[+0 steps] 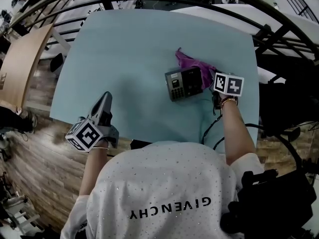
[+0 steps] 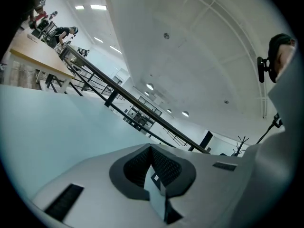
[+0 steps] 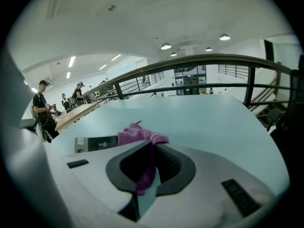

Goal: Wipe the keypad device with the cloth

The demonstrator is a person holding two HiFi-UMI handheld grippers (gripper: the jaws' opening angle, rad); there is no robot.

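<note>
The keypad device [image 1: 183, 83] is a grey and black box lying on the pale blue table [image 1: 129, 54], right of centre. A purple cloth [image 1: 193, 64] lies bunched against its far right side. My right gripper [image 1: 210, 82] sits at the device's right end, shut on the purple cloth [image 3: 145, 148], which runs down between the jaws. In the right gripper view the device [image 3: 96, 143] shows to the left of the cloth. My left gripper [image 1: 104, 105] rests near the table's front left edge, jaws closed together, holding nothing; the left gripper [image 2: 153, 171] points up over bare table.
A black cable [image 1: 211, 125] trails off the table's front edge near my right arm. A wooden table [image 1: 17, 63] stands to the left, with dark railings [image 1: 279, 19] behind. People stand at far benches [image 3: 45, 110].
</note>
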